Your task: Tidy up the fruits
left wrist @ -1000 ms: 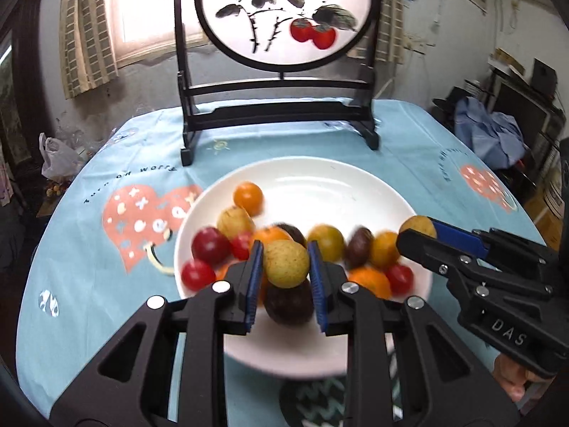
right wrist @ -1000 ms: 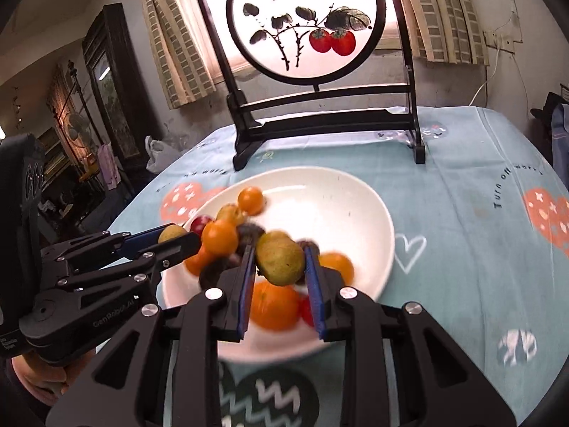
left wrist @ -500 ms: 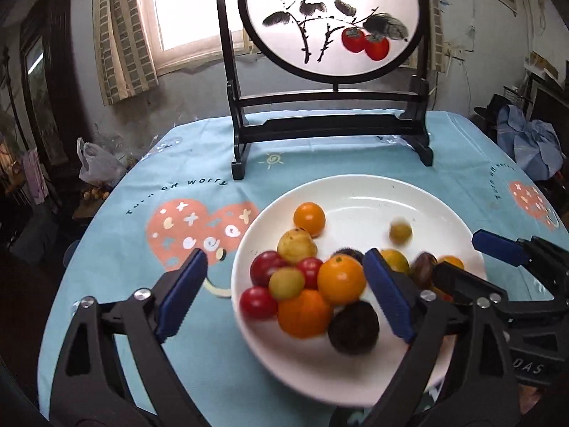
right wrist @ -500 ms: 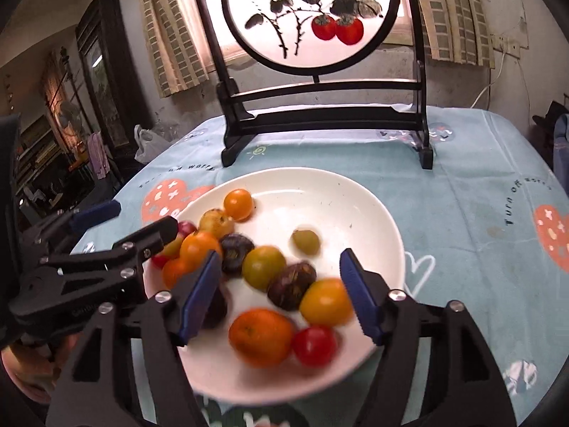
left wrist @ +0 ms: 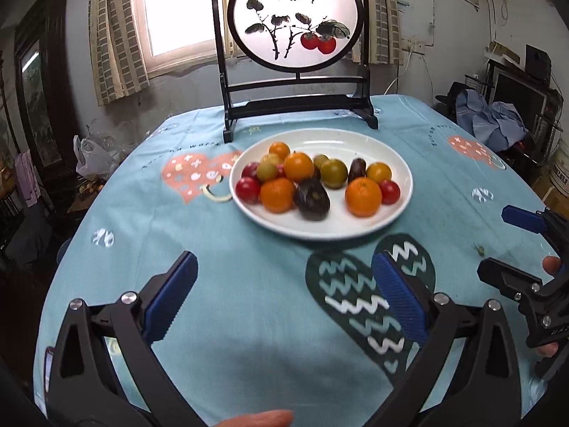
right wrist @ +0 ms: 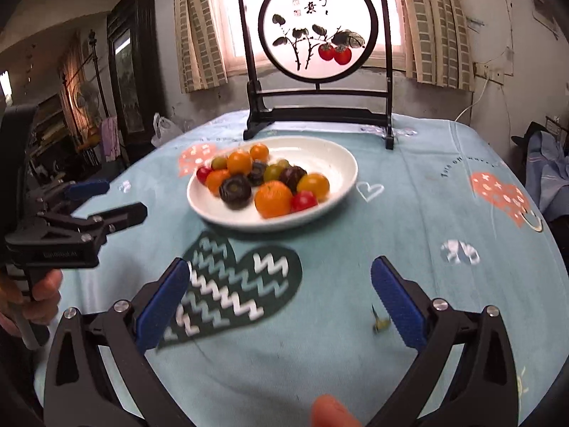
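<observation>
A white plate (left wrist: 341, 224) (right wrist: 341, 163) on the blue tablecloth holds several small fruits: oranges (left wrist: 362, 196) (right wrist: 273, 199), red tomatoes (left wrist: 248, 189), yellow-green ones (left wrist: 333, 173) and dark purple ones (left wrist: 312, 199) (right wrist: 234, 187). My left gripper (left wrist: 284, 295) is open and empty, held over the cloth well short of the plate. My right gripper (right wrist: 281, 291) is open and empty too, also short of the plate. Each gripper shows in the other's view: the right one at the right edge (left wrist: 522, 249), the left one at the left edge (right wrist: 99, 203).
A black stand with a round painted screen (left wrist: 297, 17) (right wrist: 316, 28) stands behind the plate. A small stem scrap (right wrist: 378, 323) lies on the cloth near my right finger. The round table's edges fall away on both sides.
Both grippers opened and let their yellow-green fruits drop onto the plate. Both then pulled back and up from the plate toward the near table edge.
</observation>
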A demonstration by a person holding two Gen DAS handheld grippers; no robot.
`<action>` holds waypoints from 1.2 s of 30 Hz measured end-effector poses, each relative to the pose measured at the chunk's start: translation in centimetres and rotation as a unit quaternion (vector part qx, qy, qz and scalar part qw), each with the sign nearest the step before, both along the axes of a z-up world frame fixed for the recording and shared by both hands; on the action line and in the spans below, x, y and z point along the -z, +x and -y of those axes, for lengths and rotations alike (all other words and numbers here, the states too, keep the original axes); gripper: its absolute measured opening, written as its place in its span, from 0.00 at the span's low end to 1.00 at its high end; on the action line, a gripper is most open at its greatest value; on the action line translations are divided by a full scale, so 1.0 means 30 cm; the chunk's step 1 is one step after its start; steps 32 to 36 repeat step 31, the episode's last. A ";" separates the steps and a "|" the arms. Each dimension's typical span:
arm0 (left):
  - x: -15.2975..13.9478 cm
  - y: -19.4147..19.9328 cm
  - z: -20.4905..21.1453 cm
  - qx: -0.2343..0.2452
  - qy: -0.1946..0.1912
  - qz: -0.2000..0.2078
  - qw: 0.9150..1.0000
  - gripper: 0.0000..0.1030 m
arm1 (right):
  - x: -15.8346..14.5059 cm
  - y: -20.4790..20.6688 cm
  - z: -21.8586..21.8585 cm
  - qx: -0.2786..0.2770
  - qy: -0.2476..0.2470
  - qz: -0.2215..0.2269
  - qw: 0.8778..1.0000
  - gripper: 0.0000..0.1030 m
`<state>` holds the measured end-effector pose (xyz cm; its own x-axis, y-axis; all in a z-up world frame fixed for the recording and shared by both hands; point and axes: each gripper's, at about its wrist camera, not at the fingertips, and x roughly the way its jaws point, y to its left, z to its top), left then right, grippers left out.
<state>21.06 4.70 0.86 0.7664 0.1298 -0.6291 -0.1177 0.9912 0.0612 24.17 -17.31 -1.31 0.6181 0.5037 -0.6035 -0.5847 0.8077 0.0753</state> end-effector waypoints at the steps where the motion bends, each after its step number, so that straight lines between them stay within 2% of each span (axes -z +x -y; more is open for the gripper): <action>1: 0.012 -0.010 0.002 0.000 -0.001 -0.002 1.000 0.98 | 0.005 -0.012 -0.006 -0.004 -0.009 0.007 1.000 0.99; 4: 0.026 -0.019 0.002 -0.001 -0.001 -0.009 1.000 0.98 | 0.013 -0.044 -0.019 -0.012 -0.030 0.023 0.999 0.99; 11: 0.026 -0.025 0.000 0.004 -0.008 -0.009 1.000 0.98 | 0.023 -0.058 -0.028 -0.021 -0.044 0.026 0.998 0.99; 19: 0.031 -0.025 -0.003 0.003 -0.010 -0.012 1.000 0.98 | 0.026 -0.041 -0.012 -0.009 -0.030 0.010 0.999 0.99; 23: 0.036 -0.026 0.006 0.001 0.003 -0.010 1.000 0.98 | 0.031 -0.028 -0.003 -0.002 -0.024 0.000 1.000 0.99; 36: 0.043 -0.024 0.009 -0.006 0.012 -0.009 1.000 0.98 | 0.039 -0.018 0.001 0.004 -0.023 -0.009 1.000 0.99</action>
